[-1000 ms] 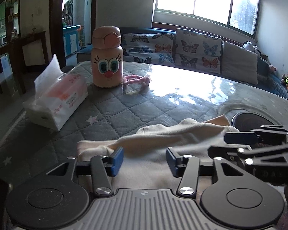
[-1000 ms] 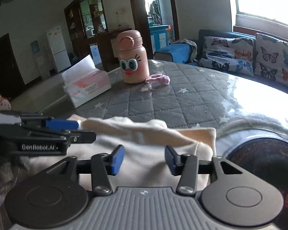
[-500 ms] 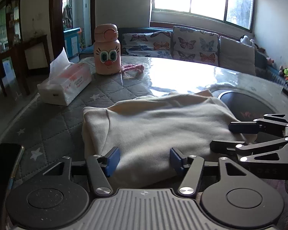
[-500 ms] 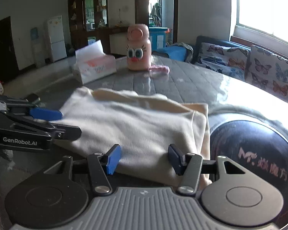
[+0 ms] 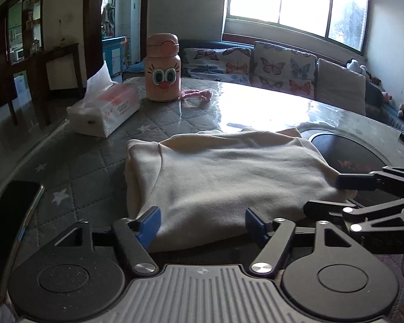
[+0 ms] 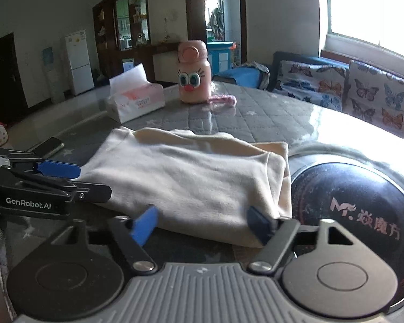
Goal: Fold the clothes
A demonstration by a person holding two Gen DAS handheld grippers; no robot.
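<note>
Phone point(image 5: 10, 226): dark, flat at the table's left edge, well apart from the garment.
Tissue pack point(image 5: 105, 113): far left of my view, beside the bottle point(image 5: 163, 72).
My left gripper point(image 5: 202, 222): jaws opening; the garment's near edge lies between the blue pads, neither pressing it.
Garment point(image 5: 223, 172): cream, folded flat on the quilted table point(image 5: 75, 161); long axis left to right across both views; folded edge faces me, collar side faces the bottle.
My right gripper point(image 6: 202, 222): jaws opening at the garment's near right corner, pads off the cloth.
Dark disc point(image 6: 363, 204): just right of the garment.
</note>
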